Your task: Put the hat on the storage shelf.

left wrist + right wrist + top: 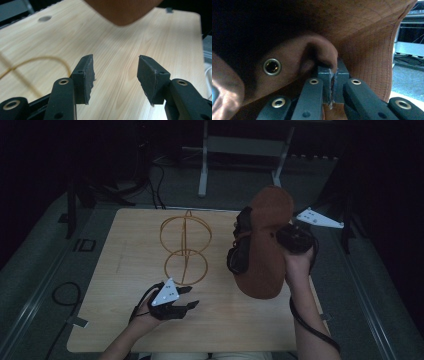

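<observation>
— Hat? Where is it?
— Up at the right of the high view. The brown hat (262, 245) hangs in the air over the wooden table (125, 320). The right gripper (332, 82) pinches a fold of it tight.
— And the left gripper (187, 297)?
— Low in the frame, jaws wide apart, holding nothing. A gold wire stand (185, 250) sits just past it

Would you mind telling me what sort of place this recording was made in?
Probably a lab recording station: a pale wooden tabletop on a grey floor, loose black cables, and a white metal stand behind.
</observation>
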A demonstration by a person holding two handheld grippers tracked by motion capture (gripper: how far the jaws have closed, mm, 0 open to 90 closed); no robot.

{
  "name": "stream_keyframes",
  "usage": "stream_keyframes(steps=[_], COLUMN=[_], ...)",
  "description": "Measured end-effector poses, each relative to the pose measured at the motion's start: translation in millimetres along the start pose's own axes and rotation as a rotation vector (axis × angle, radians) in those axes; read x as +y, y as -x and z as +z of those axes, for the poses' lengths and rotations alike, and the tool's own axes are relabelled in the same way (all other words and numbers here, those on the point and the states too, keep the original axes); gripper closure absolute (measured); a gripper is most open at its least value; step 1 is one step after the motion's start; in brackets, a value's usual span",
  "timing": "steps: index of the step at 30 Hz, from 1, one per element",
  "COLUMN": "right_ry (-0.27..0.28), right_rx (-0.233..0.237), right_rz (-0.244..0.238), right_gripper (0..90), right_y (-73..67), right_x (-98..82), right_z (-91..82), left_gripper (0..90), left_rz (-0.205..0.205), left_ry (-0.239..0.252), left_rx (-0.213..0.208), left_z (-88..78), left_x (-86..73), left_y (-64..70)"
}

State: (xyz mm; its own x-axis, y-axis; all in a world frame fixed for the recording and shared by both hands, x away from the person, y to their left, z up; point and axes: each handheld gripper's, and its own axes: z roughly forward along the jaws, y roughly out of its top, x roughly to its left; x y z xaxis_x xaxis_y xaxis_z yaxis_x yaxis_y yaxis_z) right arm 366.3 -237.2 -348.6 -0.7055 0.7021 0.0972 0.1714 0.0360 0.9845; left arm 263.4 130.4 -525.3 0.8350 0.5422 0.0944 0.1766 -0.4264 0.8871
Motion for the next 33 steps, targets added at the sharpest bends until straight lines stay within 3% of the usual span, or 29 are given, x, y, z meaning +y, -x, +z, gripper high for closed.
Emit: stream_keyframes(steps=[9,12,14,15,19,22,24,25,28,33], right_ry=[-0.04,-0.041,-0.039,-0.033,-0.035,-0.037,-0.043,-0.048,-0.068,-0.122], right_rx=[-0.018,-0.024,-0.024,-0.029,-0.026,-0.013,0.002,0.014,0.04,0.09], right_rz=[-0.025,-0.016,-0.014,-0.007,-0.008,-0.004,0.003,-0.001,-0.01,-0.031], right_gripper=[87.3,87.3,87.3,87.3,87.2,87.2,87.1,87.1,87.0,86.7], right_y=[-6.3,-9.4,-10.1,-12.0,-17.5,-24.3,-30.3,-34.9,-46.2,-65.3], right_x=[9.6,11.2,11.7,13.8,19.7,26.6,31.9,34.4,37.9,39.8], right_z=[38.0,50.3,52.7,59.2,72.4,83.2,91.1,96.7,110.1,135.8], left_gripper=[48.1,47.8,46.7,45.9,44.3,41.0,33.7,26.8,14.4,14.2], left_rz=[-0.079,-0.091,-0.091,-0.094,-0.157,-0.182,-0.193,-0.228,-0.266,-0.294], left_ry=[-0.046,-0.046,-0.046,-0.05,-0.05,-0.056,-0.059,-0.06,-0.062,-0.042], left_rx=[0.089,0.128,0.128,0.156,0.196,0.227,0.242,0.256,0.263,0.284], left_z=[-33.9,-44.4,-44.4,-52.7,-69.7,-76.9,-78.7,-81.4,-83.8,-88.0], left_x=[-40.4,-50.4,-50.4,-57.3,-74.7,-82.5,-84.5,-87.3,-90.3,-92.3], left_y=[-7.2,-10.2,-10.2,-12.5,-20.1,-23.9,-25.5,-30.1,-36.1,-39.7])
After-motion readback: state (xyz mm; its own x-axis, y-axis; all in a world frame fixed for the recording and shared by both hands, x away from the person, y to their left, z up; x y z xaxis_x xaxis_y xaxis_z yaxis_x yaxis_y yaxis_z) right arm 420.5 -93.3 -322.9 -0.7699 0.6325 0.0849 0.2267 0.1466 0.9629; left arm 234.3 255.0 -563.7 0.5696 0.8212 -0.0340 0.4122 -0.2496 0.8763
